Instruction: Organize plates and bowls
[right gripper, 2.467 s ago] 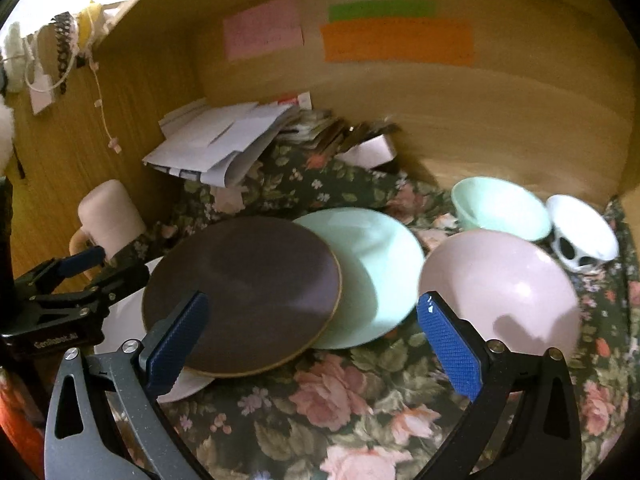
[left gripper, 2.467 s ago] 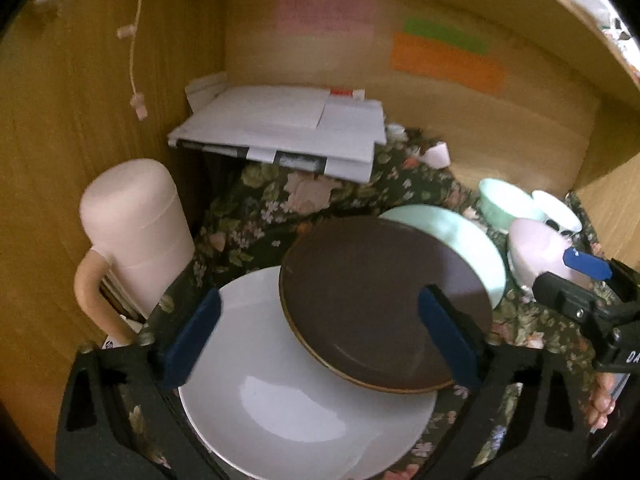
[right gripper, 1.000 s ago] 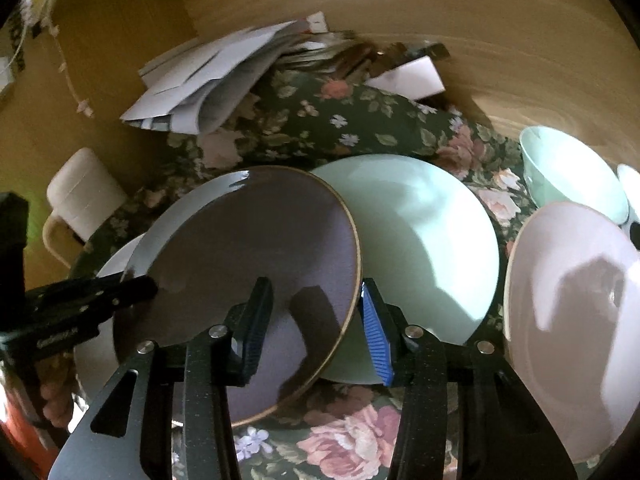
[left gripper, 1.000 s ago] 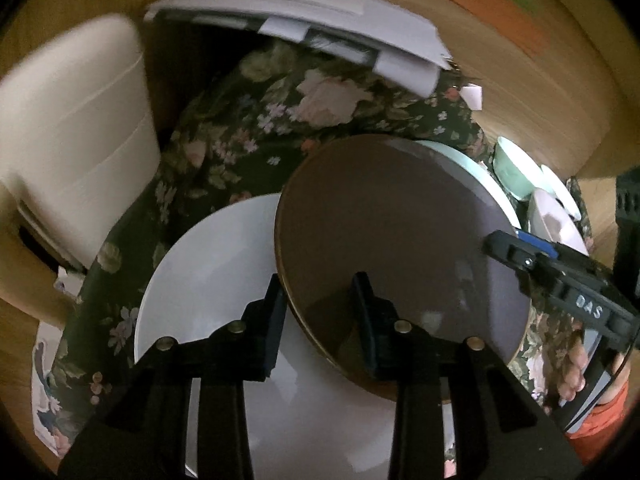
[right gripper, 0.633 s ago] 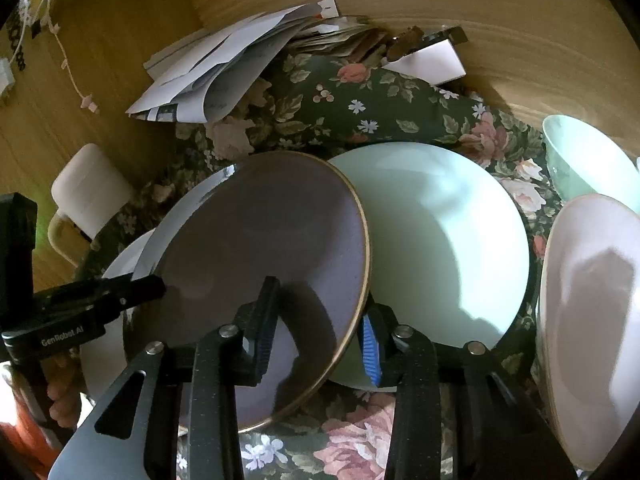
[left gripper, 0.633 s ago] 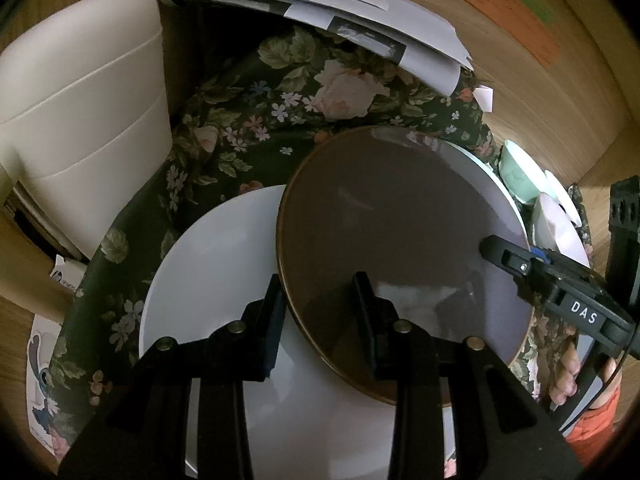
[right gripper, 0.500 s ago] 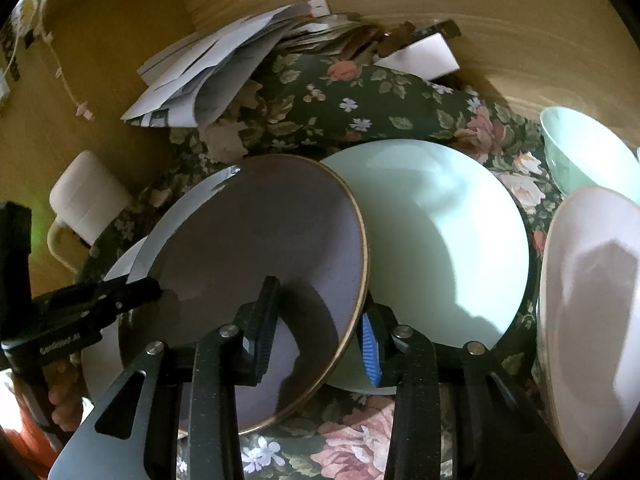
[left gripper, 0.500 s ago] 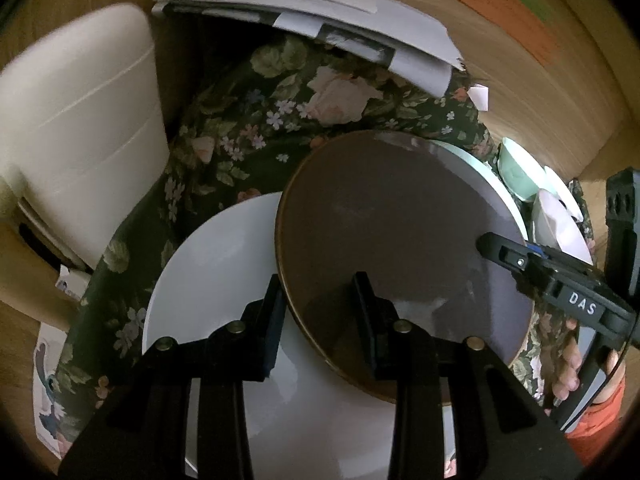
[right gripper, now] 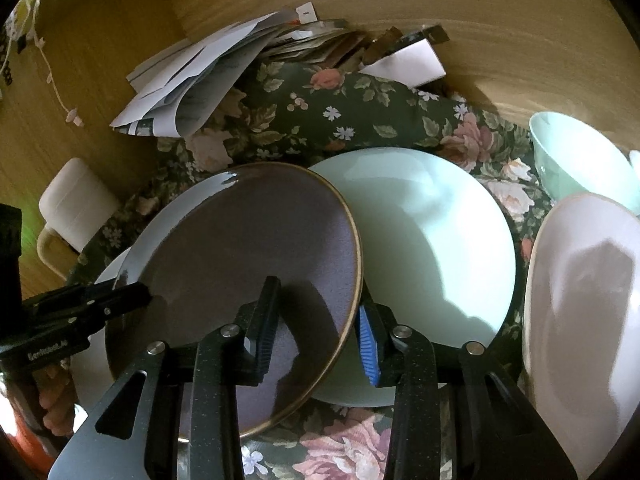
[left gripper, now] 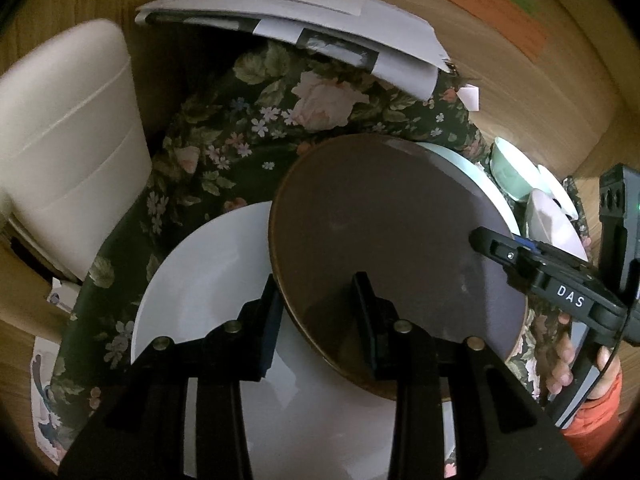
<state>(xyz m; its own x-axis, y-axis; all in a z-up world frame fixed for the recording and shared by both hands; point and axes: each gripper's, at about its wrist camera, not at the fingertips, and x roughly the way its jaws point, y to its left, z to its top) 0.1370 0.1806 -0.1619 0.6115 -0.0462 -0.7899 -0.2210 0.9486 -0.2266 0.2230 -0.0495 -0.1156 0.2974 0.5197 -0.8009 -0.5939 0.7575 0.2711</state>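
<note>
A brown plate [left gripper: 392,232] with a gold rim lies partly over a white plate [left gripper: 208,280] and partly over a mint plate [right gripper: 432,264]. My left gripper [left gripper: 318,316] is shut on the brown plate's near left rim, one finger on top and one below. In the right wrist view my right gripper [right gripper: 316,328] is closing on the same brown plate [right gripper: 248,256] at its near right rim, with that rim between its pads. Each gripper shows at the edge of the other's view, held by a hand in an orange sleeve.
A pink bowl [right gripper: 588,312] and a mint bowl [right gripper: 580,156] sit at the right on the floral cloth [left gripper: 224,140]. A cream mug [left gripper: 68,140] stands at the left. A stack of papers [left gripper: 300,20] lies at the back against the wooden wall.
Both grippers, wide open and farther back at first, have come in and closed on the brown plate's rim. In the last second the right jaws narrowed onto it; the left grip held.
</note>
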